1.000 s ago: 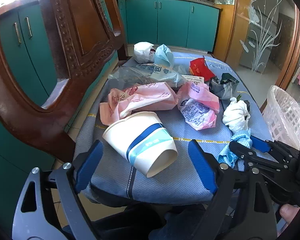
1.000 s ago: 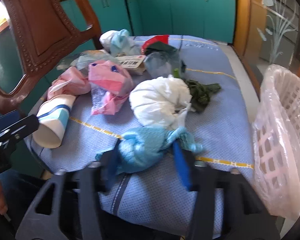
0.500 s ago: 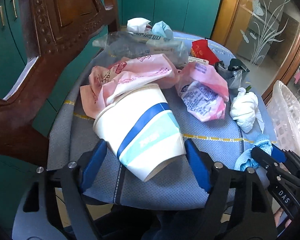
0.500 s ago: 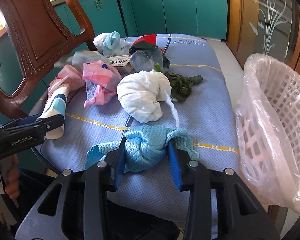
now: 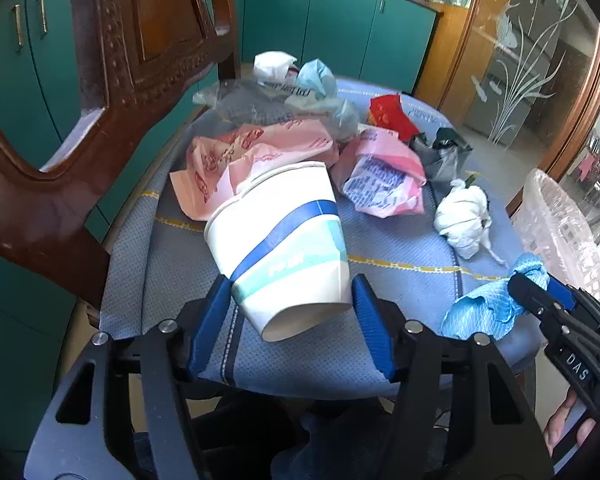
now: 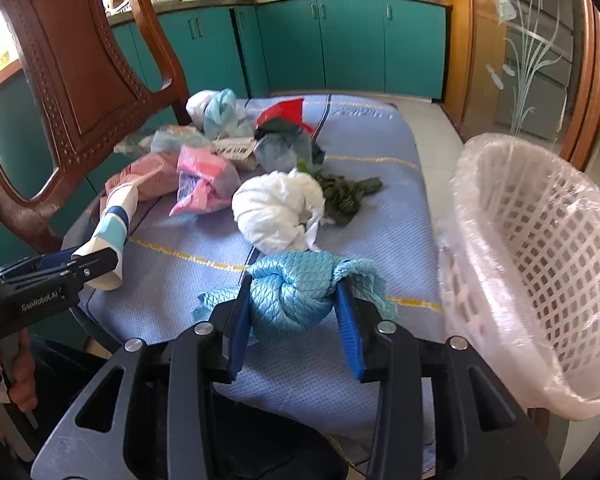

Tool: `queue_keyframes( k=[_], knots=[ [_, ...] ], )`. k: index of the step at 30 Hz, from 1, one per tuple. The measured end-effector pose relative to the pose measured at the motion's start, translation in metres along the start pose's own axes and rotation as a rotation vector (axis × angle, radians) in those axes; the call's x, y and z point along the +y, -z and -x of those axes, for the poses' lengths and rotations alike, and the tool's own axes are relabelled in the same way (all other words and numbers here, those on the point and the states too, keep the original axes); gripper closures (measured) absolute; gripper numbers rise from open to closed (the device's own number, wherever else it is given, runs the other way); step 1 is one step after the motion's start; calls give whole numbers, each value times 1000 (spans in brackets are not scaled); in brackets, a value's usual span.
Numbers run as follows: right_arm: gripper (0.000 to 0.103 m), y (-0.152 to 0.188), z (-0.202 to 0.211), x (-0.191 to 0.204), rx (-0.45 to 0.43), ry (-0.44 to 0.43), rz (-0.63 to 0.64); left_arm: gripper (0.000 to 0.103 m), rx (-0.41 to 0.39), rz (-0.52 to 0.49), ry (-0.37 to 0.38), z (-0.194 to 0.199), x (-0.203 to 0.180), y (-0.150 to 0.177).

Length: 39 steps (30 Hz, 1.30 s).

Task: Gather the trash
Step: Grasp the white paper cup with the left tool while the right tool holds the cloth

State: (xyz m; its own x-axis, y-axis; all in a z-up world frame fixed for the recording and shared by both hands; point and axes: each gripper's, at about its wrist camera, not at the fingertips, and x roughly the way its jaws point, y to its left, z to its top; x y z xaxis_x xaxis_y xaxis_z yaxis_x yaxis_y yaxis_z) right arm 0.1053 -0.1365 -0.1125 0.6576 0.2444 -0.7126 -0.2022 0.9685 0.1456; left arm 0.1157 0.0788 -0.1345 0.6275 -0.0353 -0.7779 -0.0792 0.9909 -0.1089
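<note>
A white paper cup (image 5: 284, 232) with blue and teal bands lies on its side on the blue chair cushion (image 5: 400, 280), a pink bag tucked in its mouth. My left gripper (image 5: 290, 292) straddles the cup's base. Its jaws are closing, and the pads sit close beside the cup walls without squeezing them. In the right wrist view the cup (image 6: 114, 224) and left gripper (image 6: 96, 264) show at the left. My right gripper (image 6: 294, 280) is shut on a knotted blue cloth wad (image 6: 292, 296), held just above the cushion's front edge. The same wad (image 5: 480, 312) shows at the right in the left wrist view.
A white lined basket (image 6: 540, 240) stands off the cushion's right side. More trash lies on the cushion: a white wad (image 6: 276, 212), pink bags (image 5: 380, 176), a clear bag, red and dark wrappers, green scraps (image 6: 344, 196). A carved wooden chair back (image 5: 100, 80) rises at the left.
The left jaws have narrowed around the cup and moved closer to it. The right gripper has lifted the blue wad slightly and shifted toward the basket.
</note>
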Motion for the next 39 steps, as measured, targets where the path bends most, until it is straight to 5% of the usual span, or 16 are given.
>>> queue_keyframes(
  k=[2,3,10,15,20,24,27,31,32,34,36,39],
  knots=[
    [63,-1,5,-1,-12,6,2,43,-13,3,7,5,0,1],
    [63,-1,7,-2,-16,8,5,60,-12,-10,1,4,-3,1],
    [63,3,7,-4,-5,0,-5,60,-25,-56,-33,6,-11,4],
    [63,3,4,1,1,1,-2,37,15,-37,-29,-4,-8,4],
    [63,3,2,1,7,9,-5,30,29,-48,-40,-16,-12,-1],
    [63,3,1,0,9,14,-7,70,35,-62,-50,-19,-12,1],
    [63,4,1,1,11,14,-8,81,45,-61,-53,-22,-12,5],
    [63,4,0,1,14,15,-7,82,48,-69,-46,-19,-14,8],
    [63,4,0,1,13,15,-7,81,49,-64,-43,-19,-14,9],
    [63,4,0,1,12,18,-5,61,52,-53,-37,-17,-13,10],
    [63,4,0,1,11,18,-5,22,39,-44,-36,-14,-13,10],
    [63,4,0,1,12,17,-11,13,6,-67,-47,-10,-19,5]
  ],
)
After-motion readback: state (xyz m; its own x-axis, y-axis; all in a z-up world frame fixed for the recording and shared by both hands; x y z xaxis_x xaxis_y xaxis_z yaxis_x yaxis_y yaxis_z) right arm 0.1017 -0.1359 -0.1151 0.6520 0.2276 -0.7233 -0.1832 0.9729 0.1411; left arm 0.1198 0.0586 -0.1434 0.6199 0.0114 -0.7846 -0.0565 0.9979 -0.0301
